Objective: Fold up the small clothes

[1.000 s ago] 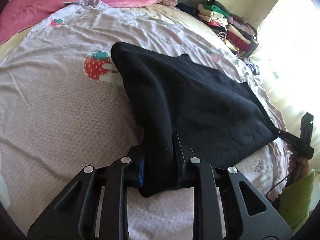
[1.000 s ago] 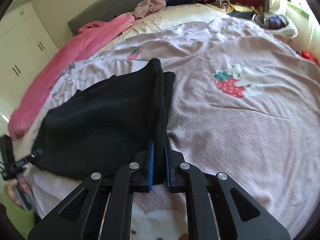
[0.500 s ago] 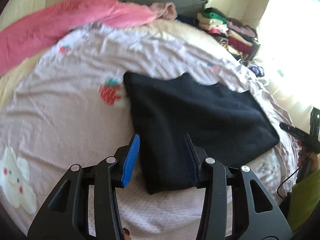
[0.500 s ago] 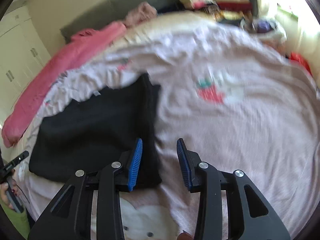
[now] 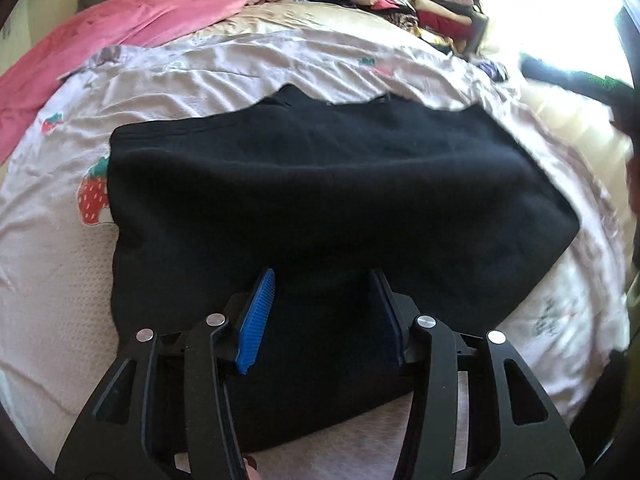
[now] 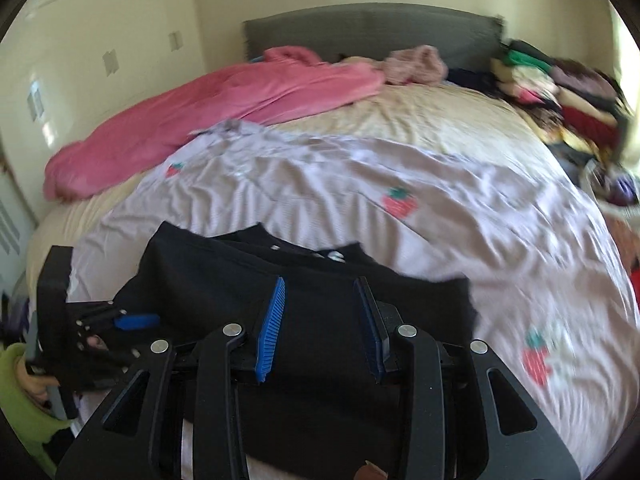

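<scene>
- Presently, black garment (image 5: pixel 320 200) lies flat on the bedspread (image 5: pixel 60 320), one fold laid.
- Left gripper (image 5: pixel 324 312) jaws opening, right gripper (image 6: pixel 320 324) jaws apart; neither holds cloth.
- Next, likely: regrip an edge for another fold.

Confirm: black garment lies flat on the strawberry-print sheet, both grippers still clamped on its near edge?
Not clamped. The left gripper is opening and the right gripper stands open above the black garment, per both wrist views. It does lie flat on the strawberry-print sheet.

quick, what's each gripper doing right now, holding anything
left gripper: jaws opening, gripping nothing, above the black garment.
right gripper: jaws open, empty, over the same garment.
</scene>
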### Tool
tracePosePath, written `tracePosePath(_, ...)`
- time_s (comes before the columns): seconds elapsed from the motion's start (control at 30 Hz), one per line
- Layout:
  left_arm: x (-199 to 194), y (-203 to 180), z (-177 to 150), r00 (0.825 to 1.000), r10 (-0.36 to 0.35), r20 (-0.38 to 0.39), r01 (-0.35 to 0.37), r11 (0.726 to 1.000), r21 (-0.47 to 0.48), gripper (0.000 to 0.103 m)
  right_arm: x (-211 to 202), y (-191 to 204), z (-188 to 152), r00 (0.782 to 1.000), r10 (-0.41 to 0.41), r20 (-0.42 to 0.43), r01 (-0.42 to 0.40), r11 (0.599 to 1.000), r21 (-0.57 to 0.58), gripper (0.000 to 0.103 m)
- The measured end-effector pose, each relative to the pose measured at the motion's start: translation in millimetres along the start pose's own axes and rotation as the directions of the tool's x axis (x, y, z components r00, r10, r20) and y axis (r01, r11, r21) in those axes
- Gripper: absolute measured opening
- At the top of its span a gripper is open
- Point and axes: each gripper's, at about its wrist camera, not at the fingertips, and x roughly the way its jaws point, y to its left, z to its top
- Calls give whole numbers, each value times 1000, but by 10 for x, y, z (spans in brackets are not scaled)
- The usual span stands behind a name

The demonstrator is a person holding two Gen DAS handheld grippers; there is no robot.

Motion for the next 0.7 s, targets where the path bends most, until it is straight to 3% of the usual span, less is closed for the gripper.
tracePosePath(0.2, -18, 40, -26, 999, -33, 23, 33, 999, -14, 44, 661, 297, 134, 993, -3, -122, -21, 980, -199, 35)
tracePosePath(0.53, -42, 66, -6, 997, -68, 20, 69, 997, -38, 44, 1451, 341, 45, 964, -43, -261, -45, 946, -321, 36)
tracePosePath(0.63, -40, 73, -1, 997, -74, 20, 75, 996, -43, 44, 1502, 346, -18, 967, -47, -251, -47, 934, -355, 37)
tracePosePath(0.67, -34, 74, 3, 997, -74, 20, 75, 996, -43, 44, 1505, 344, -29, 968, -44, -249, -49, 934, -353, 35)
tracePosePath(0.7, -34, 74, 1, 997, -74, 20, 75, 996, -43, 44, 1506, 348, -39, 968, -29, -249, -62, 935, -348, 24)
